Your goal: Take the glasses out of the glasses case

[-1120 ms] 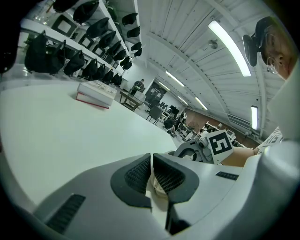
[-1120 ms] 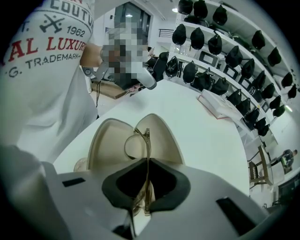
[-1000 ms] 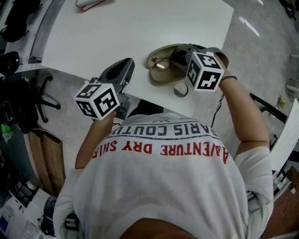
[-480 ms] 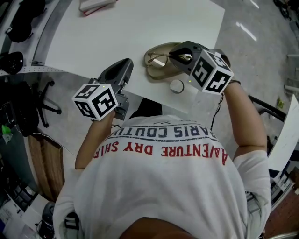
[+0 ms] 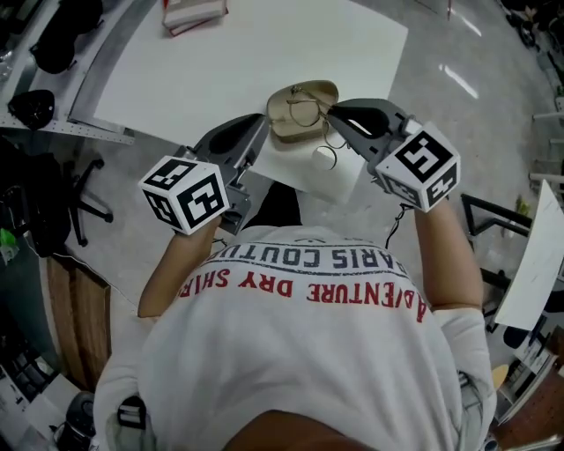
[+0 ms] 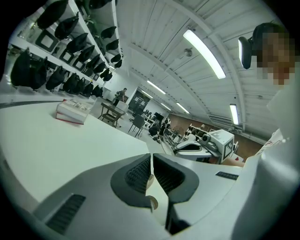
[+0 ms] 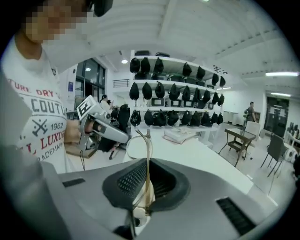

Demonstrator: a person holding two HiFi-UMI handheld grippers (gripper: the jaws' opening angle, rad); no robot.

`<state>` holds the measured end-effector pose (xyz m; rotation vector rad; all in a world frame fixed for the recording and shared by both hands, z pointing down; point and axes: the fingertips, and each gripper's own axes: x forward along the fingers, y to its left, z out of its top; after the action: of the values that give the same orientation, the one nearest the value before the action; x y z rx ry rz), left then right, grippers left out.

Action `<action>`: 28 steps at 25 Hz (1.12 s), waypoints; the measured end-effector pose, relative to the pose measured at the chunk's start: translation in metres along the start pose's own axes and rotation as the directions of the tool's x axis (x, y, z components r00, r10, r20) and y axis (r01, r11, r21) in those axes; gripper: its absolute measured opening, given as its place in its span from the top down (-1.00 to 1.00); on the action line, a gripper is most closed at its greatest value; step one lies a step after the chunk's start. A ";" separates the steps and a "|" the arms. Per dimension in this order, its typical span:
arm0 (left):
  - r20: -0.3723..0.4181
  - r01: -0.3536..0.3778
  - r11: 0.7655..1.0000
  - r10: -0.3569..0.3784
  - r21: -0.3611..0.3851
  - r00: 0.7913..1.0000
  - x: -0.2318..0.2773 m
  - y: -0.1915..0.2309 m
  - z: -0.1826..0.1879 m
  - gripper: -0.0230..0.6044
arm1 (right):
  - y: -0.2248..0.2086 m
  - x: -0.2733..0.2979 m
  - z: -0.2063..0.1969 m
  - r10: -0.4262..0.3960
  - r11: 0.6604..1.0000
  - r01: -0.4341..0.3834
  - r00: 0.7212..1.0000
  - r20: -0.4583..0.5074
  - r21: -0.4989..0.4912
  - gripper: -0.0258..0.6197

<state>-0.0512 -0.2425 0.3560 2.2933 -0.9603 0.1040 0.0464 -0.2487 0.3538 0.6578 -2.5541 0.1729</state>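
Observation:
The beige glasses case (image 5: 286, 123) lies open near the front edge of the white table (image 5: 220, 62). My right gripper (image 5: 335, 116) is shut on a temple of the thin gold-wire glasses (image 5: 324, 157) and holds them above and just right of the case. In the right gripper view the temple (image 7: 147, 154) runs straight up between the pads (image 7: 133, 180), with a lens rim ahead of it. My left gripper (image 5: 258, 132) hovers at the case's left end; in its own view the jaws (image 6: 151, 164) stand together with nothing seen between them.
A red-and-white book (image 5: 194, 13) lies at the table's far side, also seen as the book (image 6: 72, 111) in the left gripper view. An office chair (image 5: 53, 194) stands left of the table. Shelves of black bags (image 7: 178, 93) line the wall beyond.
The right gripper has risen and rolled, lifting the glasses up out of the case. The left gripper has risen off the table and come closer to the case.

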 end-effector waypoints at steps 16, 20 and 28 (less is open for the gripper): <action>0.042 0.087 0.990 -0.092 0.112 0.995 -0.032 -0.081 -0.007 0.80 | 0.047 -0.086 0.012 -0.166 0.964 0.094 0.943 0.289 0.247 0.82; 0.036 0.096 0.989 -0.100 0.116 0.994 -0.035 -0.091 -0.016 0.80 | 0.051 -0.104 0.013 -0.188 0.952 0.088 0.924 0.334 0.293 0.82; 0.028 0.116 0.985 -0.121 0.126 0.992 -0.038 -0.102 -0.021 0.80 | 0.067 -0.110 0.008 -0.173 0.957 0.078 0.926 0.336 0.279 0.82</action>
<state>-0.0071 -0.1528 0.3072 2.4681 -0.8540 0.0744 0.0939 -0.1454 0.2930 1.0371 -2.8496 0.3819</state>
